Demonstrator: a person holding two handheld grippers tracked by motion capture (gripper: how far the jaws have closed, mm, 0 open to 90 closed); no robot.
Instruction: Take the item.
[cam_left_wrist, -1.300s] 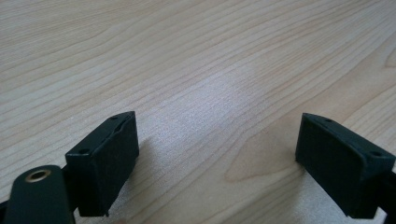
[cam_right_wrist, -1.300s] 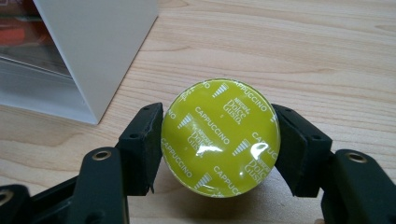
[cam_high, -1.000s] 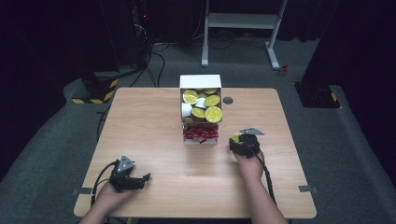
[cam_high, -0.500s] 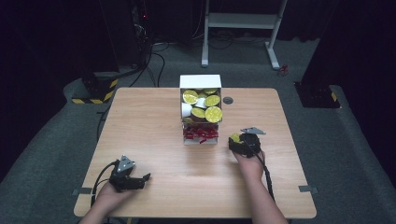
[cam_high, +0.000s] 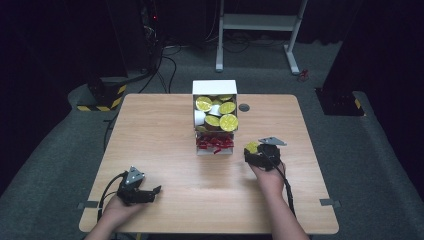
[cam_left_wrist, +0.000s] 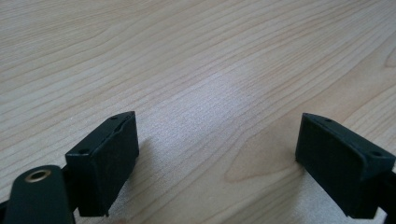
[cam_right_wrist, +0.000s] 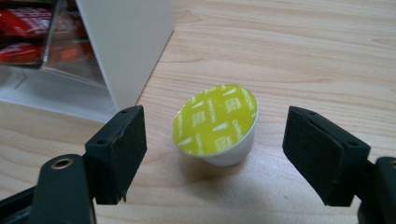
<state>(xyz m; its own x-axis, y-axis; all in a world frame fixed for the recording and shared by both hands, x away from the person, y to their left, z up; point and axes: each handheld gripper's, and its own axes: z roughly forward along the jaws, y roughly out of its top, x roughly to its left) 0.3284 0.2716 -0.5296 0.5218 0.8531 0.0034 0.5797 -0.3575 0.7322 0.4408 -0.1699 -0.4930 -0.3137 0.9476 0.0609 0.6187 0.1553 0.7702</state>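
While left hand-held gripper (cam_left_wrist: 219, 154) gapes, right hand-held gripper (cam_right_wrist: 215, 154) just opened (capsule (cam_right_wrist: 215, 123) unclamped).

Red packets (cam_high: 214, 143); grey floor (cam_high: 60, 130)

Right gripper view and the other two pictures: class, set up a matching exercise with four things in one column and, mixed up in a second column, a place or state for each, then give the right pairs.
Things:
1. capsule
2. white box
3. red packets
4. left gripper

Places or states:
A. in the lower tray of the box
B. open above bare wood, nothing between its jaws
C. tilted on the table between the right gripper's open jaws, yellow lid up
D. at the far middle of the table, full of yellow-lidded capsules

Pairs: 1-C, 2-D, 3-A, 4-B
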